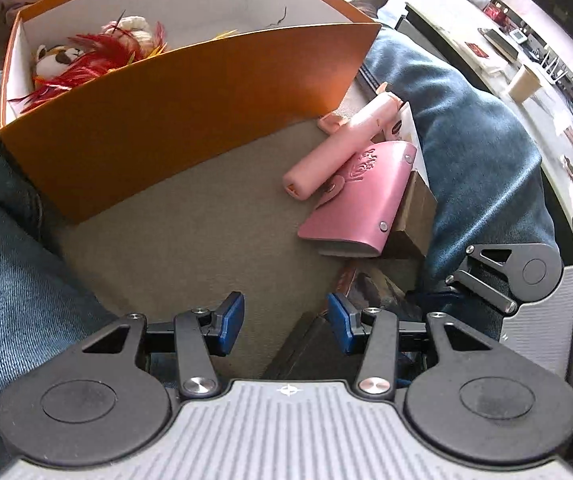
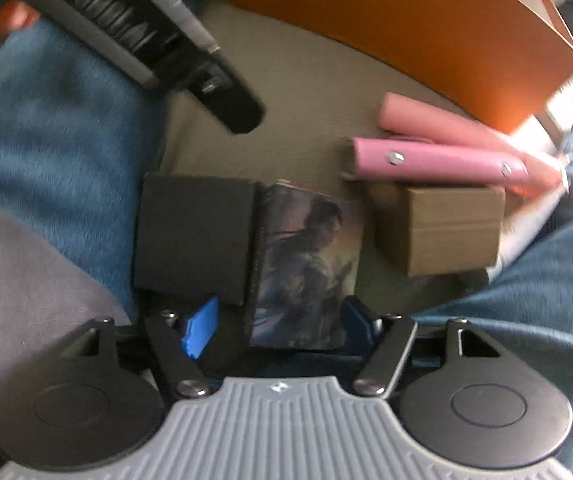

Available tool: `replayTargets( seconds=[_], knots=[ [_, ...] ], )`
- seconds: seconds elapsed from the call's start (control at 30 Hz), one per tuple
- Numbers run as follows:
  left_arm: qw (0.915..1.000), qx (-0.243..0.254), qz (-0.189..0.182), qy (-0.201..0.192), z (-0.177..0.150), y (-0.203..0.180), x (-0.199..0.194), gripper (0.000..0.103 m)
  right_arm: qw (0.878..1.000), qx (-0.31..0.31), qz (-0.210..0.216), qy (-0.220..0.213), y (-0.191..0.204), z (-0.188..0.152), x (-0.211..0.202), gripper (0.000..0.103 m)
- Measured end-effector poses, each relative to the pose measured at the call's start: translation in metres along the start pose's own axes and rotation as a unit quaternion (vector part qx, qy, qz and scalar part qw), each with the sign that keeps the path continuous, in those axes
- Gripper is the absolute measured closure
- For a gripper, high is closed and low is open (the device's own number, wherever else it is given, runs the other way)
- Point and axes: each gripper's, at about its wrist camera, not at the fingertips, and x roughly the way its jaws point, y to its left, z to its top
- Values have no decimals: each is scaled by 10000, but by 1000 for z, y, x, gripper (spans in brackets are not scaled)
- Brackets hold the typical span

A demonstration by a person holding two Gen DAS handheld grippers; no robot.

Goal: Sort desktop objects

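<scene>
Item: picture card (image 2: pixel 306 264), printed with a figure, lying flat on the beige cloth (image 2: pixel 306 80). Position: directly ahead of the right gripper (image 2: pixel 282 326), its near end between the two blue pads (image 2: pixel 200 330), its long axis running straight away from them. The jaws stand spread to either side of the card and, as far as the blurred view shows, no pad presses on it; released, not gripping. Judged the nearer hand for this piece, already straddling it.

Adjoining: black block (image 2: pixel 194 236), touching the card's left edge, ahead of the left-hand pad.

Further out, ahead and to the right of the fingers: brown box (image 2: pixel 442 232), a pink wallet (image 2: pixel 438 160) resting on top of it, a pink tube (image 2: pixel 426 120) lying beyond the wallet, both long axes crosswise to the fingers.

Farthest ahead: orange box (image 1: pixel 190 120), open-topped, holding a plush toy (image 1: pixel 58 58) and red feathers (image 1: pixel 90 56); judged the destination.

Left gripper (image 1: pixel 284 322): jaws apart, empty, over bare cloth; wallet and tube lie ahead to its right.

Either side: a person's legs in jeans (image 1: pixel 10 280).
</scene>
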Motion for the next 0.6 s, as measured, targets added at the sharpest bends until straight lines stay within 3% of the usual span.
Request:
replayTargets(
  seconds=[0.13, 0.3, 0.4, 0.6],
  knots=[
    [10000, 60, -50, -1, 1, -1, 1, 49, 9989, -241, -320, 242, 3, -3, 19, 37],
    [10000, 26, -41, -18, 1, 1, 0, 49, 9993, -194, -330, 18, 0, -7, 16, 39],
    [10000, 48, -25, -47, 0, 1, -1, 49, 9992, -109, -304, -232, -5, -9, 0, 39],
    [9995, 233, -120, -176, 1, -5, -5, 49, 9915, 735, 163, -1059, -38, -4, -36, 41]
  ],
)
